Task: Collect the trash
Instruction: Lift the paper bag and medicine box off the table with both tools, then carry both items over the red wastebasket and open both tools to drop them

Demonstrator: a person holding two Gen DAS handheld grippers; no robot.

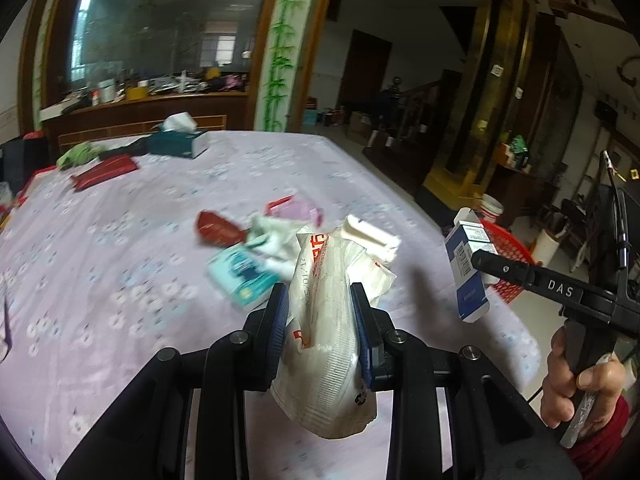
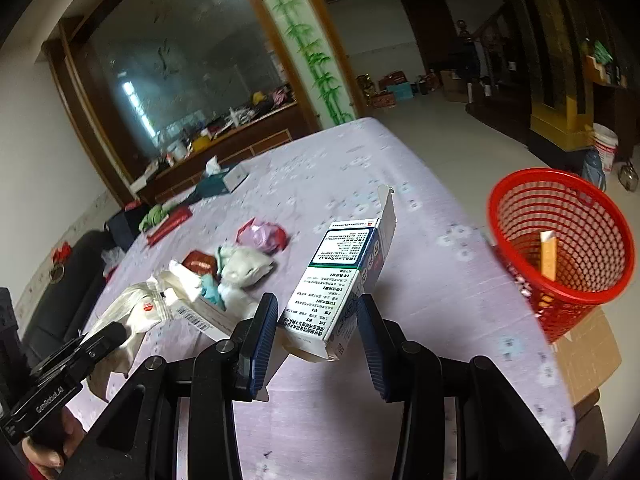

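My left tool [image 1: 320,320] is pinching a crinkled white plastic wrapper with red print [image 1: 332,332] across its middle, and the slack lower half hangs free below the pads. My right tool [image 2: 316,324] is pressed onto a white and blue cardboard medicine box [image 2: 344,280] near its bottom end, so most of the box, open flap included, sticks out ahead of the fingers. Both pieces are lifted off the bench with the lilac flowered cloth [image 2: 420,240].

The red plastic mesh basket [image 2: 560,240] stands off the bench's right edge, with one scrap already inside. The box is the nearer load and seems to go first.

My worries are these. The box is gripped low and could pivot or slip out short of the rim. The wrapper is slick and thin, so it may slide through the pads or cling to them on release. More litter sits heaped mid-bench [image 1: 260,248]; a low swing of either tool could scatter it.
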